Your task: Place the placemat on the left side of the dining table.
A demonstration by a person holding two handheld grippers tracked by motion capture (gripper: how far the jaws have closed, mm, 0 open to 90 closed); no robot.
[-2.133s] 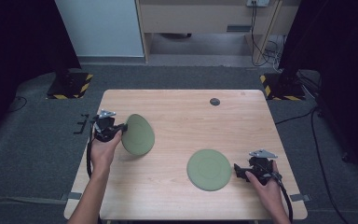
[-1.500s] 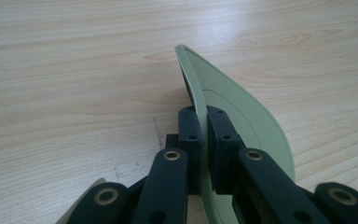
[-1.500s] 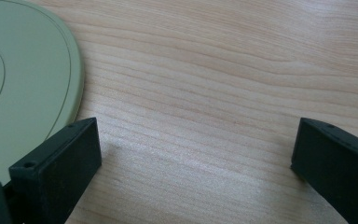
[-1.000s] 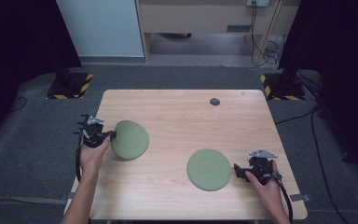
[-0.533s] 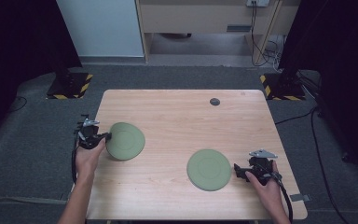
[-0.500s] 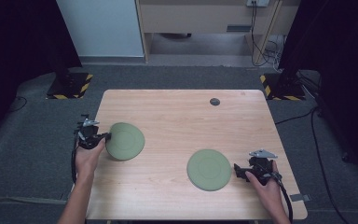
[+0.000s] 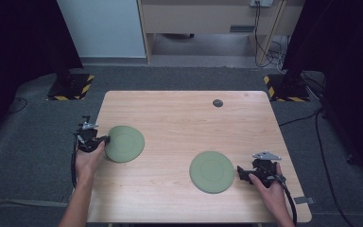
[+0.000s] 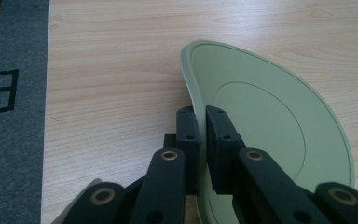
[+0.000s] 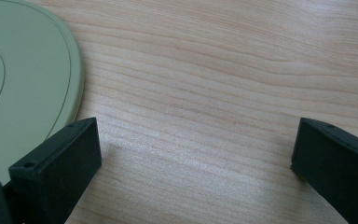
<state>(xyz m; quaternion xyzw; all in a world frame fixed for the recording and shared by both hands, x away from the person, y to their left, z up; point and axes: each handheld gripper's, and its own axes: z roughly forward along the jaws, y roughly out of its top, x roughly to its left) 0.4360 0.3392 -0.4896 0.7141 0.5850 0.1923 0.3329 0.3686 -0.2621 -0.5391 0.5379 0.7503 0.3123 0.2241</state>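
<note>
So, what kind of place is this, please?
Probably a lab or recording workspace, not a home: a light wooden table stands on grey carpet between yellow-and-black striped stand bases, with loose cables behind and two round green plates as props.

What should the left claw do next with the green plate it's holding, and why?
Probably open and let go. The left claw is shut on the rim of the left plate, which in the high view looks to be lying flat on the table, though the left gripper view cannot confirm full contact. The right claw is open beside the right plate, not touching it.
</note>
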